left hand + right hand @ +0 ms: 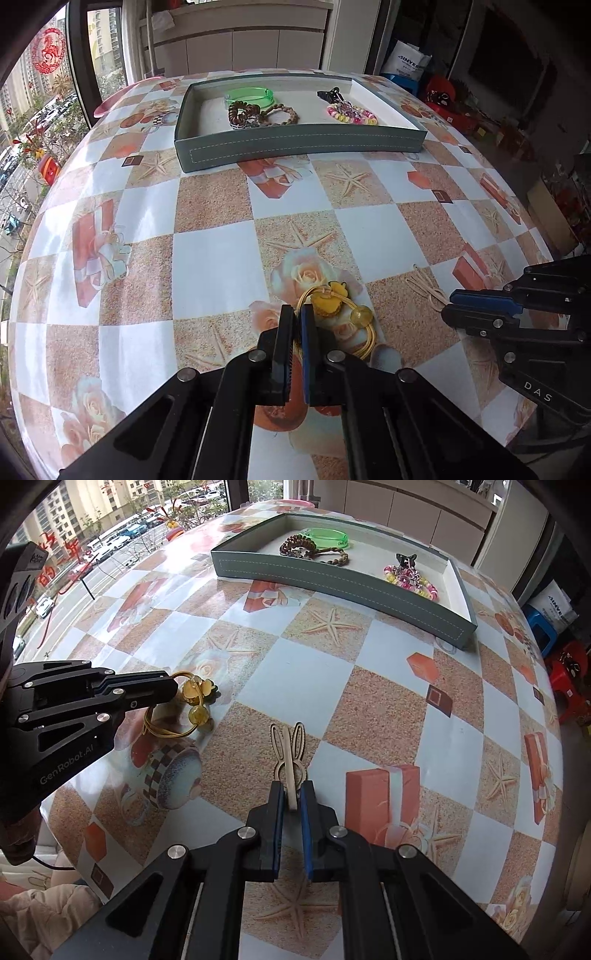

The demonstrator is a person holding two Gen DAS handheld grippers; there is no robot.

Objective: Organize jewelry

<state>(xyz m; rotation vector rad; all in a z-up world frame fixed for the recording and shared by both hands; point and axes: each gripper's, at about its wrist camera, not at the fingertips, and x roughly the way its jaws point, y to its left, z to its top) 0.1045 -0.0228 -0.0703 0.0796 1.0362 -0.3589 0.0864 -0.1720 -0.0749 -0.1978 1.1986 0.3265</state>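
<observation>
Left wrist view is showing the left gripper clamping the thin golden wire bracelet with amber beads on the glossy checkered tablecloth; light and springy, likely slippery. Right gripper is pinching the flat beige rabbit-shaped hair clip, stiff, light, at its tail.

A gold wire bracelet with yellow beads and a beige rabbit-shaped hair clip lie on the table. A grey tray holds bracelets and a clip.
</observation>
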